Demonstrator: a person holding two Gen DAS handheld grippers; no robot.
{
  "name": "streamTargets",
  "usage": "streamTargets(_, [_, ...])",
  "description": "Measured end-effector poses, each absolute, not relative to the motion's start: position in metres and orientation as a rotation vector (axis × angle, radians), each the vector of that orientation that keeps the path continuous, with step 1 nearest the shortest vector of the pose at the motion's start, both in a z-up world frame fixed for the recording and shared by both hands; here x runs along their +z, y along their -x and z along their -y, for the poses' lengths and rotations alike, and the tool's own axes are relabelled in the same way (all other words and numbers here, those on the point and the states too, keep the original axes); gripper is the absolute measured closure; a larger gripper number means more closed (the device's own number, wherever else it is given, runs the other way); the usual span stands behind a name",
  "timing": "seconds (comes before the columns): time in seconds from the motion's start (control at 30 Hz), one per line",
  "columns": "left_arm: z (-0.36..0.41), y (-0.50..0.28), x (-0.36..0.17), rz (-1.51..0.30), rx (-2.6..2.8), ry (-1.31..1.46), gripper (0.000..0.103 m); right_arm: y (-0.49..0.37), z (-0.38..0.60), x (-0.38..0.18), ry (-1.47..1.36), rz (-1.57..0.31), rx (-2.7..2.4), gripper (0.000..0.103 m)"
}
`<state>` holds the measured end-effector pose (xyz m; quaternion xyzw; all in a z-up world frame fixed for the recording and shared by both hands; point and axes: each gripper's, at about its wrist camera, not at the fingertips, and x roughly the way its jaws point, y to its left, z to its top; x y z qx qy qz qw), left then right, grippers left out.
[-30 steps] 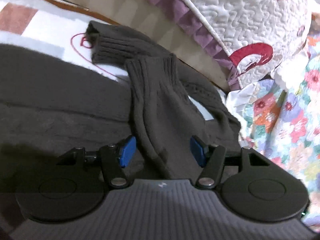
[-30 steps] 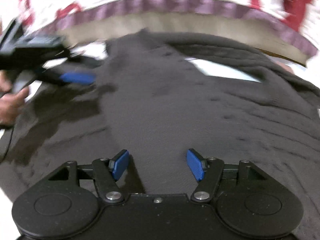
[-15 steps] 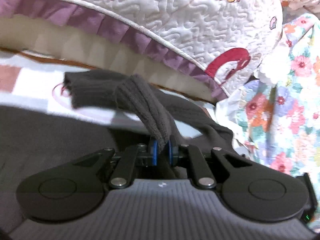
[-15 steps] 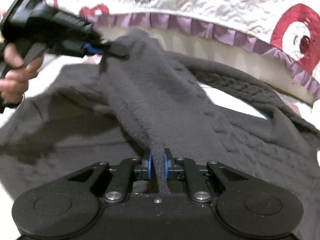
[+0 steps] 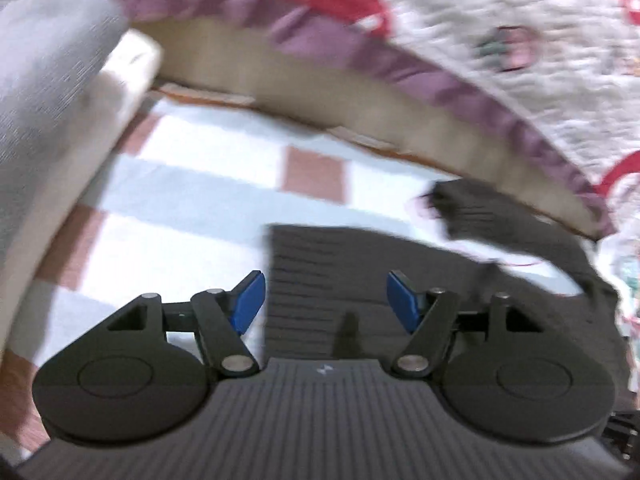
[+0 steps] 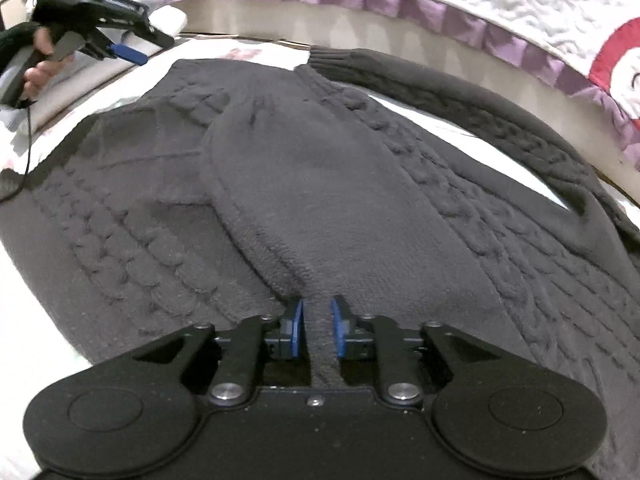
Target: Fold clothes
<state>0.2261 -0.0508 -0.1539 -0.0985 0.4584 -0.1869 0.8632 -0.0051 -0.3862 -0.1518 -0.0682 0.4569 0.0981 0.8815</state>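
Charcoal cable-knit sweater [image 6: 360,184] lies spread flat on the checked sheet [image 5: 192,200], and I take it as my landmark for everything below. Half a second back both of my grippers were pinched onto one sleeve [image 6: 304,184]; that sleeve now lies folded diagonally across the sweater's chest, its ribbed end toward the far edge. My left gripper [image 5: 324,300] has let go: its blue pads stand well apart with nothing between them, its jaws are opening, and in the right wrist view it has swung off past the sweater's far left corner, held up in a hand [image 6: 40,68] clear of the knit. Its own view is motion-blurred but shows the sweater's ribbed hem below the fingers, untouched. My right gripper [image 6: 318,332] sits at the sweater's near edge; its jaws are opening, a narrow ridge of knit stands between the pads, and I read gaps on both sides, so the pinch looks released rather than holding. Second sleeve [image 6: 480,116] lies stretched out along the sweater's far right side, just under the quilt's purple frill [image 6: 400,0], not yet folded in. Judgement: first sleeve fold placed; next needs the right gripper lifted clear without dragging that ridge, then the other sleeve brought across.
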Motion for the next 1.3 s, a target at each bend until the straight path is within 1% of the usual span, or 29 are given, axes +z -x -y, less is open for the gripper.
streamTargets(0.1, [0.058, -0.236, -0.167, -0.987, -0.442, 0.173, 0.036, 0.006, 0.385, -0.15, 0.16, -0.95, 0.198, 0.08])
streamTargets(0.2, [0.068, -0.246, -0.179, -1.008, -0.503, 0.139, 0.032, 0.006, 0.387, -0.149, 0.135, -0.956, 0.196, 0.078])
streamTargets(0.3, [0.077, -0.252, -0.186, -0.961, -0.525, 0.157, 0.022, 0.008, 0.389, -0.15, 0.107, -0.957, 0.197, 0.077])
streamTargets(0.37, [0.081, -0.257, -0.187, -0.927, -0.522, 0.17, 0.019, 0.009, 0.392, -0.15, 0.071, -0.962, 0.197, 0.076])
streamTargets(0.4, [0.082, -0.261, -0.19, -0.913, -0.523, 0.178, 0.015, 0.01, 0.394, -0.151, 0.054, -0.963, 0.197, 0.074])
streamTargets(0.43, [0.083, -0.265, -0.192, -0.897, -0.527, 0.193, 0.008, 0.01, 0.395, -0.151, 0.04, -0.962, 0.198, 0.074])
streamTargets(0.47, [0.084, -0.267, -0.194, -0.887, -0.528, 0.207, 0.003, 0.01, 0.397, -0.152, 0.026, -0.96, 0.199, 0.074])
streamTargets(0.5, [0.085, -0.268, -0.194, -0.882, -0.526, 0.22, 0.0, 0.011, 0.398, -0.152, 0.011, -0.959, 0.199, 0.073])
streamTargets(0.53, [0.087, -0.269, -0.195, -0.876, -0.524, 0.233, 0.002, 0.01, 0.399, -0.152, -0.001, -0.959, 0.199, 0.073])
streamTargets(0.57, [0.088, -0.27, -0.195, -0.871, -0.523, 0.245, 0.006, 0.01, 0.4, -0.152, -0.008, -0.959, 0.198, 0.073])
streamTargets(0.6, [0.091, -0.269, -0.194, -0.868, -0.535, 0.215, 0.032, 0.009, 0.4, -0.152, -0.015, -0.96, 0.196, 0.073])
streamTargets(0.63, [0.095, -0.268, -0.193, -0.874, -0.558, 0.167, 0.08, 0.009, 0.4, -0.151, -0.02, -0.961, 0.195, 0.072])
streamTargets(0.67, [0.099, -0.267, -0.191, -0.883, -0.582, 0.12, 0.086, 0.008, 0.399, -0.151, -0.018, -0.966, 0.19, 0.07])
streamTargets(0.73, [0.1, -0.26, -0.179, -0.829, -0.588, 0.082, 0.088, 0.008, 0.398, -0.151, -0.009, -0.971, 0.187, 0.067])
streamTargets(0.8, [0.098, -0.251, -0.152, -0.714, -0.574, 0.049, 0.088, 0.008, 0.396, -0.151, -0.002, -0.969, 0.188, 0.066])
streamTargets(0.9, [0.095, -0.245, -0.121, -0.61, -0.508, -0.013, 0.088, 0.008, 0.394, -0.15, 0.003, -0.974, 0.179, 0.066])
streamTargets(0.97, [0.097, -0.244, -0.124, -0.584, -0.484, -0.053, 0.088, 0.007, 0.392, -0.148, 0.002, -0.98, 0.171, 0.065])
streamTargets(1.0, [0.098, -0.244, -0.132, -0.581, -0.478, -0.062, 0.087, 0.007, 0.391, -0.148, 0.002, -0.982, 0.168, 0.062])
streamTargets(1.03, [0.099, -0.245, -0.141, -0.595, -0.463, -0.069, 0.08, 0.008, 0.389, -0.148, 0.008, -0.985, 0.17, 0.055])
streamTargets(1.1, [0.101, -0.25, -0.159, -0.653, -0.416, -0.078, 0.066, 0.008, 0.382, -0.149, 0.031, -0.988, 0.184, 0.047])
streamTargets(1.17, [0.098, -0.252, -0.164, -0.707, -0.367, -0.046, 0.062, 0.009, 0.376, -0.151, 0.065, -0.987, 0.185, 0.045])
streamTargets(1.23, [0.096, -0.249, -0.158, -0.716, -0.366, -0.026, 0.055, 0.01, 0.373, -0.152, 0.076, -0.986, 0.179, 0.045])
streamTargets(1.3, [0.097, -0.24, -0.148, -0.704, -0.371, -0.024, 0.05, 0.009, 0.375, -0.149, 0.04, -0.989, 0.173, 0.044])
